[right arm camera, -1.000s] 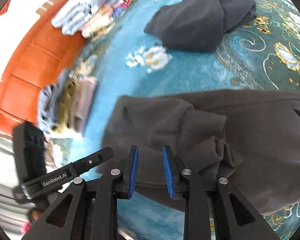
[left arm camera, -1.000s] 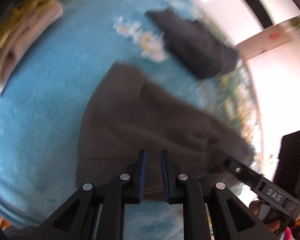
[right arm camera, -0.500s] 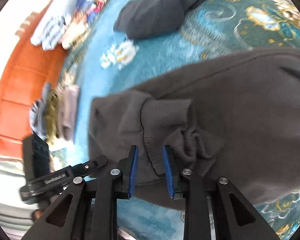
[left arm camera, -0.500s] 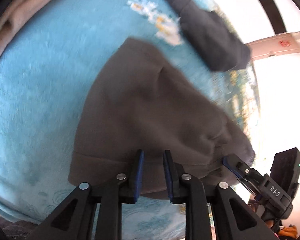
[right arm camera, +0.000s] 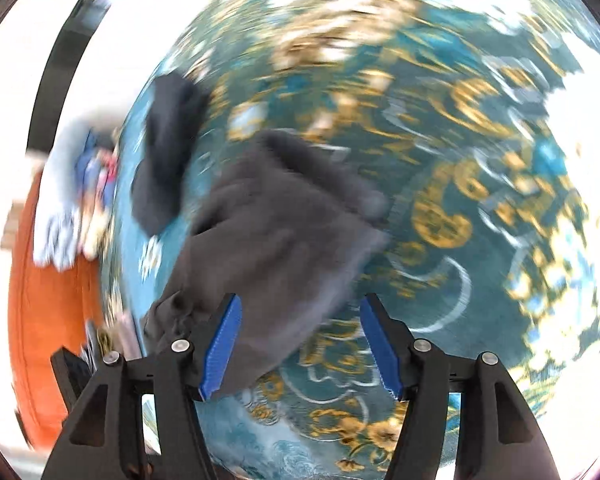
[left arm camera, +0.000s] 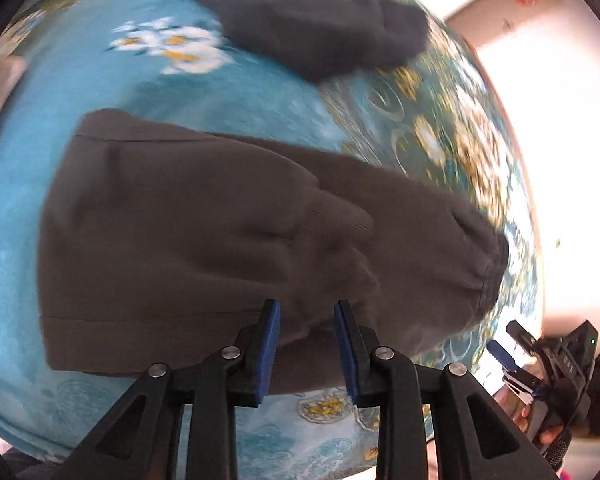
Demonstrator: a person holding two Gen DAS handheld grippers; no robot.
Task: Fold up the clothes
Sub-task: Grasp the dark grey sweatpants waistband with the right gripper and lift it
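Note:
A brown-grey sweater (left arm camera: pixel 220 220) lies folded on the teal patterned bedspread (left arm camera: pixel 100 80). My left gripper (left arm camera: pixel 306 344) hovers at its near hem with the jaws a little apart, a fold of the fabric showing in the gap, not pinched. In the blurred right wrist view the same sweater (right arm camera: pixel 276 232) lies ahead and to the left. My right gripper (right arm camera: pixel 300 344) stands wide open, its left finger over the sweater's edge and nothing between the pads. The right gripper (left arm camera: pixel 540 364) also shows in the left wrist view, off the sweater's right end, held by a hand.
A dark crumpled garment (left arm camera: pixel 320 28) lies farther back on the bed, also seen as the dark garment (right arm camera: pixel 164 160). A pile of light and coloured clothes (right arm camera: pixel 76 208) rests by the orange headboard (right arm camera: pixel 40 320). Bright wall lies beyond the bed's right edge.
My right gripper opened wide, let go of the sweater's bunched sleeve and swung right across the bedspread. The left gripper's jaws parted slightly and its view turned toward the sweater's right half.

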